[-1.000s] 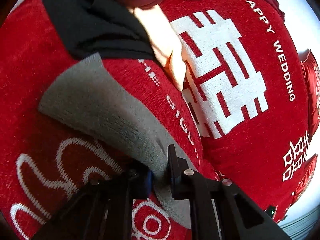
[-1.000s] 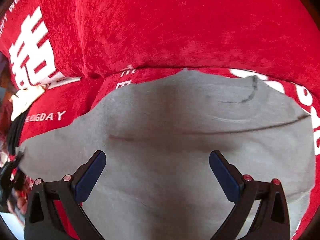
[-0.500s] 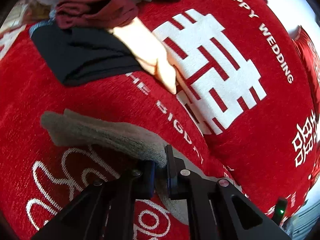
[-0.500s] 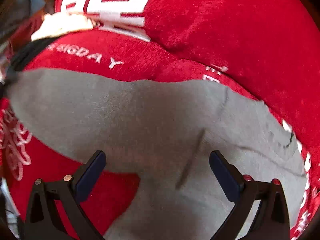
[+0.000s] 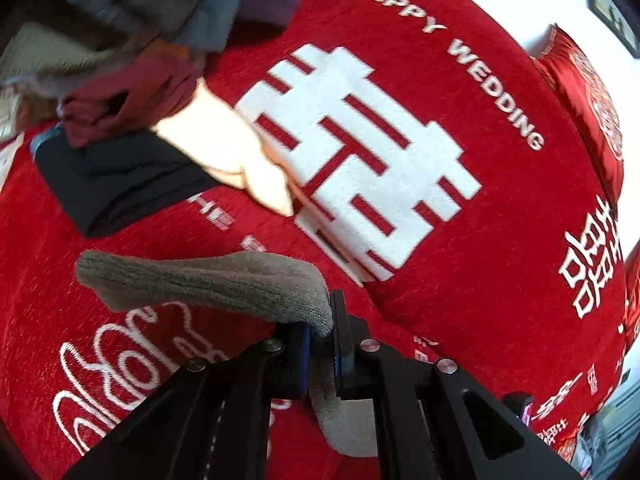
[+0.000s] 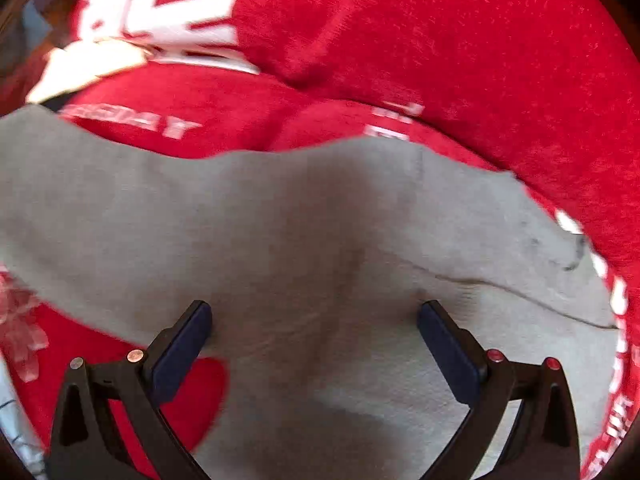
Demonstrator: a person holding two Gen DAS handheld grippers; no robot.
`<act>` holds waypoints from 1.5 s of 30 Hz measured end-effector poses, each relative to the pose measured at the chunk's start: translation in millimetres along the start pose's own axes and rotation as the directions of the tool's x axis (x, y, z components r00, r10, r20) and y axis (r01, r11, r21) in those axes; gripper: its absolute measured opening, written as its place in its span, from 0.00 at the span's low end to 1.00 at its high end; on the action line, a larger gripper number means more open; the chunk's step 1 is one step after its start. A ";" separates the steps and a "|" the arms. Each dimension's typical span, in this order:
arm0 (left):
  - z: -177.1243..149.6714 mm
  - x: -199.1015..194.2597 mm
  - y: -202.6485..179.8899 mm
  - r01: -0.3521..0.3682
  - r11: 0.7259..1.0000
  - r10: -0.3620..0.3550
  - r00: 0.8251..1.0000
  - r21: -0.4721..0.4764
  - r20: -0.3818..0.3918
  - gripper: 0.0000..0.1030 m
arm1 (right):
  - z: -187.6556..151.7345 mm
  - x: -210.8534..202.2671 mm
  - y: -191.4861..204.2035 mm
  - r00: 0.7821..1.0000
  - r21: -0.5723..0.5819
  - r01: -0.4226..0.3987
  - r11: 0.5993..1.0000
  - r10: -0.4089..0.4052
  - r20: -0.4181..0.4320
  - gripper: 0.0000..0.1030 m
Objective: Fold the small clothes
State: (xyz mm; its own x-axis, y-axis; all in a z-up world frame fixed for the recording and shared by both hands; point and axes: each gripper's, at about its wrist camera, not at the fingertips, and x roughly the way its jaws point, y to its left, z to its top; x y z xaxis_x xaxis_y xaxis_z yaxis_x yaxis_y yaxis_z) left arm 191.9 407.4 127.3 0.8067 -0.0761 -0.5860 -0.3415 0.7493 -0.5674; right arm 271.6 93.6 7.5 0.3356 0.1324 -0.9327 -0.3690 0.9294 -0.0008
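Now my left gripper [image 5: 320, 336] is clamped on the grey garment's [image 5: 208, 280] corner, lifted higher off the red sofa cover [image 5: 460, 280] than before. Right gripper [image 6: 314, 320] gapes wide above the flat grey cloth [image 6: 300, 240], pinching nothing.

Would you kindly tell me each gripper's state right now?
Left gripper: shut on the grey knitted garment.
Right gripper: open, holding nothing, over the same garment.
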 end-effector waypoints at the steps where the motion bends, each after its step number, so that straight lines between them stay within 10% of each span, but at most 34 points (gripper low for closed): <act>1: -0.6 -1.8 -12.3 0.003 1.000 -0.003 1.000 0.027 0.002 0.09 | -3.1 -8.4 -8.8 0.999 0.020 -0.041 0.999 0.041 0.012 1.00; 10: -52.6 22.5 -160.2 0.095 0.960 -0.074 0.993 0.263 -0.088 0.09 | -72.5 -51.2 -174.1 0.993 0.220 0.100 0.971 -0.109 0.033 1.00; 20: -235.2 89.0 -356.4 0.280 0.816 -0.106 0.932 0.506 -0.346 0.09 | -165.0 -98.8 -298.3 0.988 0.385 0.079 0.919 -0.123 0.091 1.00; 25: -340.5 133.9 -391.1 0.270 0.771 0.025 0.892 0.577 -0.451 0.09 | -198.6 -96.9 -329.0 0.992 0.435 0.024 0.900 -0.074 0.099 1.00; 32: -381.7 140.0 -379.2 0.246 0.740 0.117 0.870 0.627 -0.479 0.09 | -218.0 -96.6 -331.1 0.991 0.417 -0.027 0.908 -0.030 0.131 1.00; 34: -377.0 138.8 -379.2 0.262 0.739 0.123 0.853 0.620 -0.507 0.23 | -219.8 -97.9 -334.2 0.989 0.427 -0.047 0.903 -0.019 0.149 1.00; 36: -369.8 141.4 -375.6 0.314 0.770 0.096 0.804 0.555 -0.587 0.90 | -223.0 -98.8 -337.5 0.988 0.439 -0.052 0.897 -0.018 0.155 1.00; 39: -357.9 132.1 -371.7 0.303 0.787 0.063 0.827 0.537 -0.558 0.91 | -227.3 -103.4 -338.7 0.986 0.451 -0.062 0.890 -0.016 0.167 1.00; 43: -337.4 112.0 -358.1 0.437 0.815 -0.086 0.739 0.379 -0.668 0.91 | -230.7 -113.0 -336.8 0.983 0.450 -0.072 0.890 -0.013 0.182 1.00; 45: -327.4 97.8 -350.6 0.461 0.803 -0.111 0.737 0.377 -0.666 0.91 | -228.8 -119.7 -333.4 0.981 0.436 -0.071 0.897 -0.016 0.193 1.00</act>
State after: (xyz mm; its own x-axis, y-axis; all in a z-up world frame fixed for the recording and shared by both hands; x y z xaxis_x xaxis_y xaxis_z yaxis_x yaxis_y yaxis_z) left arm 232.5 -78.2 79.5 0.3112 -0.5775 -0.7548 0.2799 0.8147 -0.5079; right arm 156.1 -310.9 36.9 0.5027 0.1811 -0.8453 0.0236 0.9746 0.2228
